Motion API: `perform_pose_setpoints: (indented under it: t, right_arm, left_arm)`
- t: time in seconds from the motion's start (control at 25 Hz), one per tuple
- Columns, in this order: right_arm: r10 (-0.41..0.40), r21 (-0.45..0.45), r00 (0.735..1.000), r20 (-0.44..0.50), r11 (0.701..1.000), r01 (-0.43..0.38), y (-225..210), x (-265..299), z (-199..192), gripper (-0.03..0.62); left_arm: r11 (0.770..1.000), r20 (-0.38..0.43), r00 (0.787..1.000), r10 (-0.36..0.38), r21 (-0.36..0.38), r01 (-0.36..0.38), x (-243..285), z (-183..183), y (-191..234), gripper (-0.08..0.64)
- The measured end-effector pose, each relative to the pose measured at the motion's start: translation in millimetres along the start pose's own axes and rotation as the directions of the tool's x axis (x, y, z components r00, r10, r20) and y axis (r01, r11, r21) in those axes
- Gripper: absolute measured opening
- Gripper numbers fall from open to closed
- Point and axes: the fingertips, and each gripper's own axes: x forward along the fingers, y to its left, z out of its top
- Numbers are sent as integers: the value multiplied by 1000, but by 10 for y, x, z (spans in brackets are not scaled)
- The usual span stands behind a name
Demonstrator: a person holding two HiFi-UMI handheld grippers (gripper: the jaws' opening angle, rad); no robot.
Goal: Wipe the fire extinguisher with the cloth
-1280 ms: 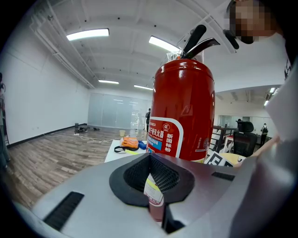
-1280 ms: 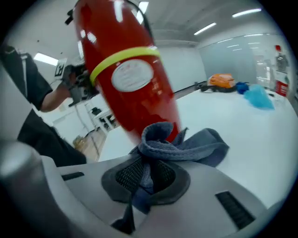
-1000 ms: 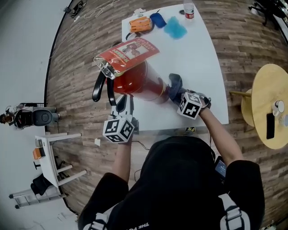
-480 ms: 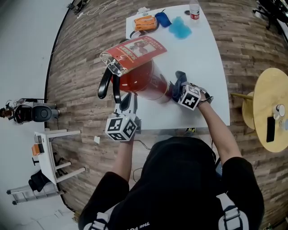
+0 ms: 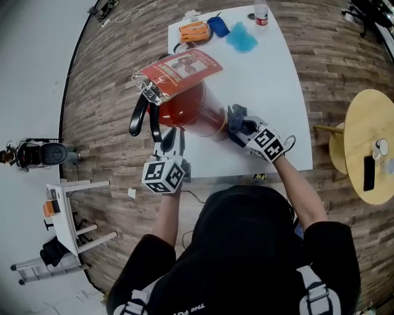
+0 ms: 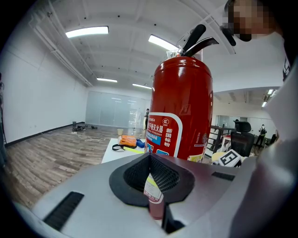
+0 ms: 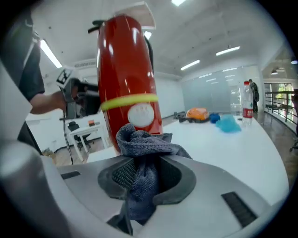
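Note:
A red fire extinguisher [image 5: 191,111] stands upright near the front left of the white table [image 5: 271,80], with a red tag [image 5: 178,71] at its top and a black hose [image 5: 138,117] on its left. My right gripper [image 5: 243,128] is shut on a dark grey cloth [image 5: 237,120] that rests against the lower right side of the extinguisher. In the right gripper view the cloth [image 7: 142,148] bunches up out of the jaws in front of the red cylinder [image 7: 125,79]. My left gripper [image 5: 171,138] sits low at the extinguisher's near side, jaws shut to a slit with red [image 6: 181,107] showing through.
An orange item [image 5: 196,31], a dark blue item [image 5: 217,26], a light blue cloth [image 5: 240,38] and a bottle [image 5: 260,13] lie at the table's far end. A round wooden table [image 5: 369,144] stands to the right and a small white rack [image 5: 68,209] to the left on the wood floor.
My right gripper has slid the cloth a little down and back toward me along the extinguisher's lower right side. The left gripper has hardly moved.

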Motion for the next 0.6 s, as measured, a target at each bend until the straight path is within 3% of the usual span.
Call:
perform_pose_setpoints:
  t: [0.04, 0.12, 0.24, 0.32, 0.36, 0.4, 0.48, 0.52, 0.6]
  right_arm:
    - [-4, 1, 996, 93, 1000, 4, 25, -109, 253, 104]
    - [-10, -24, 962, 275, 1000, 18, 111, -383, 869, 104]
    - [-4, -139, 863, 505, 986, 86, 334, -839, 1909, 104]
    - [10, -190, 797, 605, 973, 132, 524, -1107, 2479, 104]
    - [14, -203, 778, 629, 968, 146, 622, -1207, 2678, 104]
    - [15, -214, 772, 635, 964, 158, 721, -1276, 2820, 104]
    - [24, -274, 795, 607, 944, 181, 969, -1329, 2994, 104]
    - [30, -345, 822, 569, 916, 205, 1110, -1298, 3053, 104]
    - [-1, -515, 879, 476, 811, 279, 1301, -1129, 3125, 105]
  left_arm:
    - [1000, 0, 1000, 1, 0, -1, 0, 3, -3, 21]
    - [1000, -4, 1000, 5, 0, -5, 3, 4, -13, 22]
    - [1000, -8, 1000, 8, 6, -8, 15, 5, -10, 21]
    - [1000, -8, 1000, 10, 6, -10, 12, -5, -6, 21]
    - [1000, -7, 1000, 11, 5, -11, 7, -7, -5, 21]
    - [1000, -6, 1000, 11, 5, -11, 0, -6, -2, 21]
    - [1000, -5, 1000, 10, 5, -10, -19, 4, 6, 21]
    - [1000, -5, 1000, 8, 5, -8, -20, 14, 8, 21]
    - [1000, -2, 1000, 6, 0, -6, 0, 32, 6, 22]
